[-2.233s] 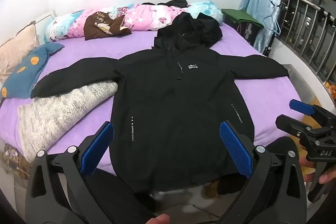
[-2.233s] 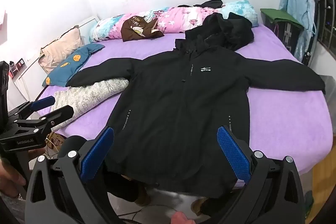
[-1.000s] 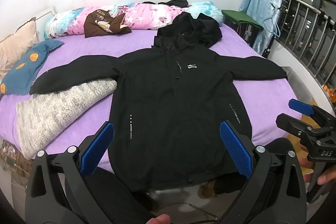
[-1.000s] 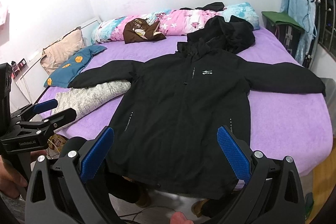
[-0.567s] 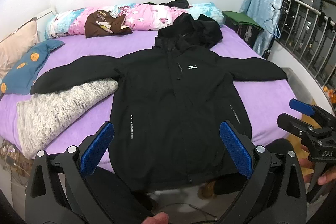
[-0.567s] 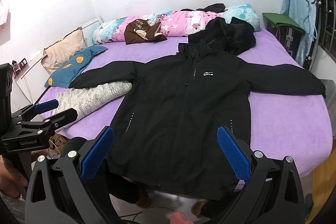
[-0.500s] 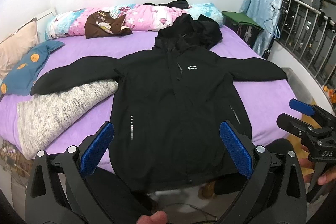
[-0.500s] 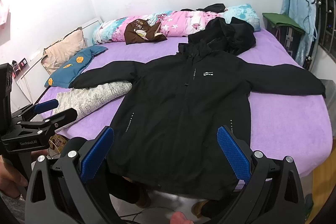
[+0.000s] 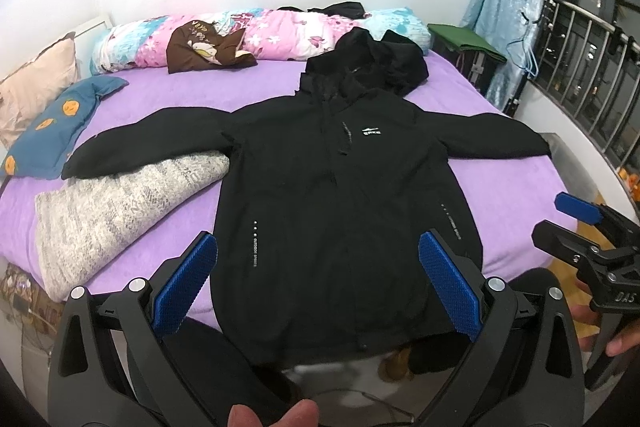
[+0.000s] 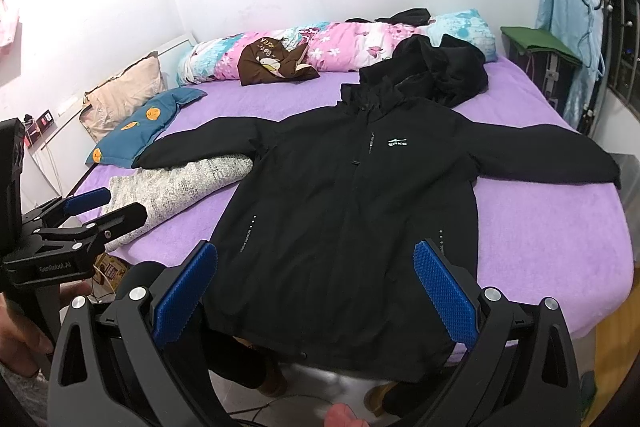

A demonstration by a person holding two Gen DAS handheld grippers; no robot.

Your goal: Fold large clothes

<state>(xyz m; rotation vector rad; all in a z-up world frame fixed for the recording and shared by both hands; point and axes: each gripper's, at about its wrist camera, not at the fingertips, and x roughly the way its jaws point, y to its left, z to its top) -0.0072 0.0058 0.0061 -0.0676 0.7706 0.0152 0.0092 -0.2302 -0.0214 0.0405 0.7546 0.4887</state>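
The jacket [image 9: 340, 195] lies flat, front up, on the bed [image 9: 508, 187], sleeves out sideways, hood away, hem hanging over the near edge. Its long axis runs straight ahead of both grippers. The left gripper [image 9: 316, 283] and right gripper [image 10: 316, 283] hover short of the hem, level, jaws spread wide, holding nothing; each is nearer its own sleeve.

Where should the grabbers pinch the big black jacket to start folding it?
Probably the sleeve cuffs: the black jacket lies flat, front up, sleeves spread. Left gripper comes from the outer side for one cuff, right gripper for the other.
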